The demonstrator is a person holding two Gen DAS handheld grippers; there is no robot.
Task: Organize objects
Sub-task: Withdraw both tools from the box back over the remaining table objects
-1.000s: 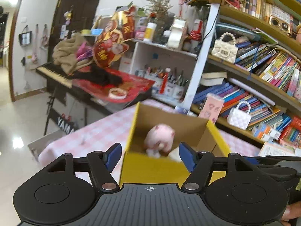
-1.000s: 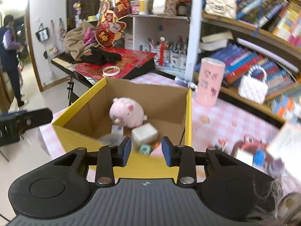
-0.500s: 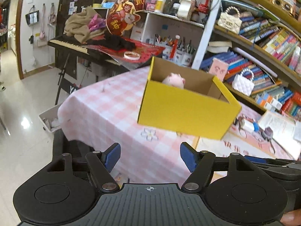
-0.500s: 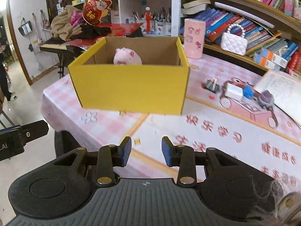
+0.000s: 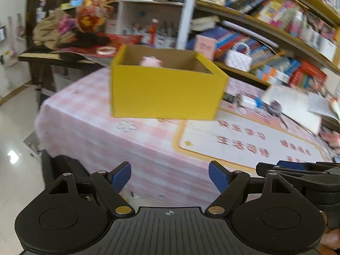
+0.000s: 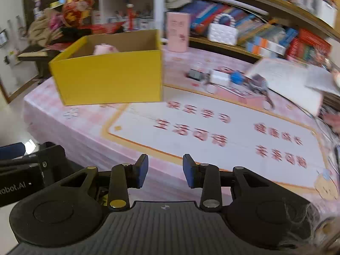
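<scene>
The bench (image 5: 89, 123) wears a pink checked cloth, and its near edge and left corner drop to the pale tiled floor (image 5: 14, 127); both tools sit back from that edge, off the bench. Along the far side runs a bookshelf (image 6: 265, 10) packed with books, with a white beaded handbag (image 6: 222, 31) on its low ledge and a pink cylinder (image 6: 178, 31) standing at the bench's back. A large white mat with red characters (image 6: 212, 123) covers the middle and right of the bench, and its printed face lies bare. Behind the mat lies a blurred cluster of small items (image 6: 231, 78), too smeared to name, beside an open book (image 6: 289, 80).

The yellow cardboard box (image 5: 165, 91) stands on the cloth near the left corner, its right bottom edge just at the mat's border. It is open at the top, and a pink pig toy (image 5: 151, 61) shows above the rim inside.

The box lies ahead of the left tool (image 5: 170, 177), well apart from it, and ahead and to the left of the right tool (image 6: 165, 171).

The left tool is spread wide, its blue pads (image 5: 121, 176) holding nothing. The right tool stands at a narrower gap, pads (image 6: 142, 170) apart, also empty and touching nothing.
</scene>
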